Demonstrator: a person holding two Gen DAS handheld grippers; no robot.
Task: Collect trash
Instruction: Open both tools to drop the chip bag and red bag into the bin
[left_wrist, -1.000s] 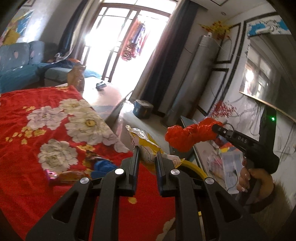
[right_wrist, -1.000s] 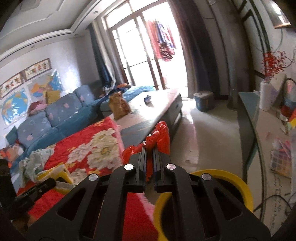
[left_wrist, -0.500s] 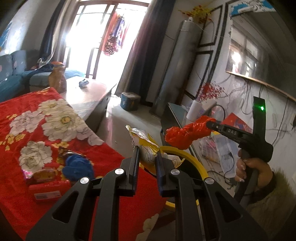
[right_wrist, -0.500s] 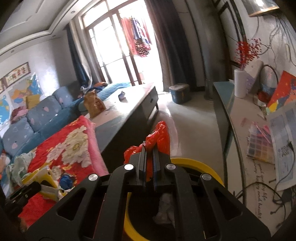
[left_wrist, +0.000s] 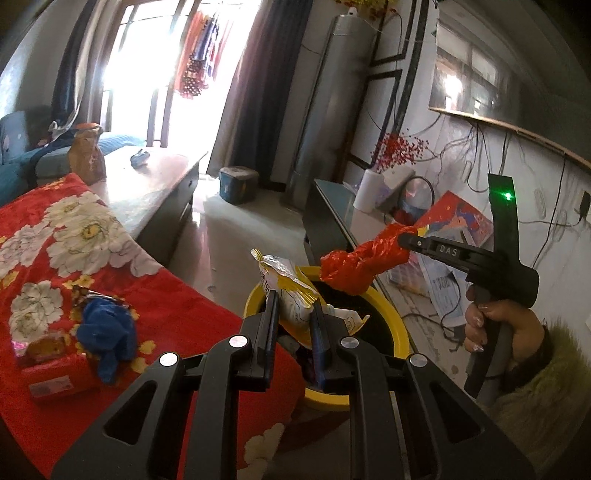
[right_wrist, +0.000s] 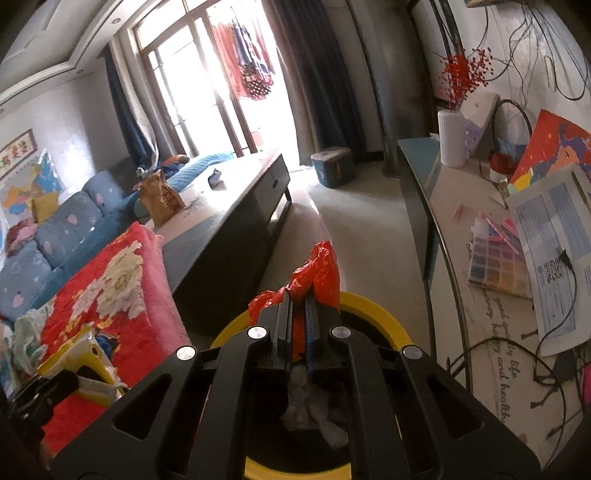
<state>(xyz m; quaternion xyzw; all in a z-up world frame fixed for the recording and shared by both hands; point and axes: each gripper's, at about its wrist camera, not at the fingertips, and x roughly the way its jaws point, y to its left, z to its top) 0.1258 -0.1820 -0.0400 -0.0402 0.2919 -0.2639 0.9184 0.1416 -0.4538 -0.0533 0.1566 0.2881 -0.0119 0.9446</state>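
Note:
My left gripper (left_wrist: 293, 306) is shut on a yellow and white snack wrapper (left_wrist: 291, 291) and holds it over the near rim of a yellow trash bin (left_wrist: 400, 332). My right gripper (right_wrist: 299, 295) is shut on a crumpled red plastic bag (right_wrist: 321, 273) and holds it above the same bin (right_wrist: 373, 306); it also shows in the left wrist view (left_wrist: 360, 258). White crumpled paper (right_wrist: 310, 410) lies inside the bin. A blue cloth wad (left_wrist: 107, 332) and a red packet (left_wrist: 55, 376) lie on the red floral blanket (left_wrist: 48, 258).
A dark low table (right_wrist: 236, 206) with a brown paper bag (right_wrist: 160, 197) stands beyond the blanket. A long side table (right_wrist: 491, 258) with papers, a colour palette and cables runs along the right wall. A blue sofa (right_wrist: 55, 236) sits at the left.
Both grippers have moved right, off the blanket and over the yellow bin, each still holding its piece of trash. The bin's inside has come into view.

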